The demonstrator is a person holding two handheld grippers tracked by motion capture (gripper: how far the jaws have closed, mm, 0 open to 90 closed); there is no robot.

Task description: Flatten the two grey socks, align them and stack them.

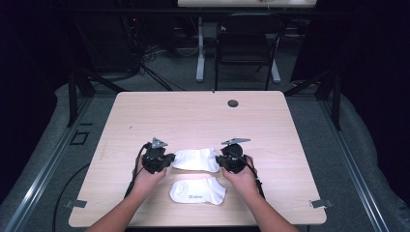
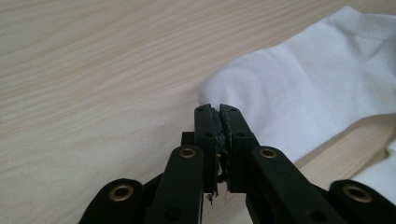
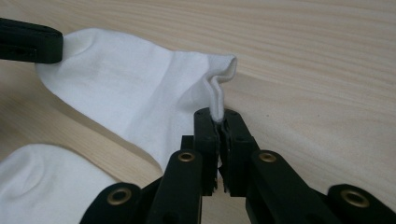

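The person holds the upper white sock (image 1: 196, 159) stretched between both hands above the desk (image 1: 193, 116). The left tongs (image 1: 167, 159) are clamped on its toe end, the right tongs (image 3: 219, 116) pinch a fold of its cuff, likely so it can be carried flat. A second sock (image 1: 198, 191) lies just below, probably the mate to cover.

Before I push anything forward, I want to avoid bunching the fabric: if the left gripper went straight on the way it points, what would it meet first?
The left gripper is already shut on the end of the upper white sock, so it would push straight into that sock, probably toward the right gripper at the far end.
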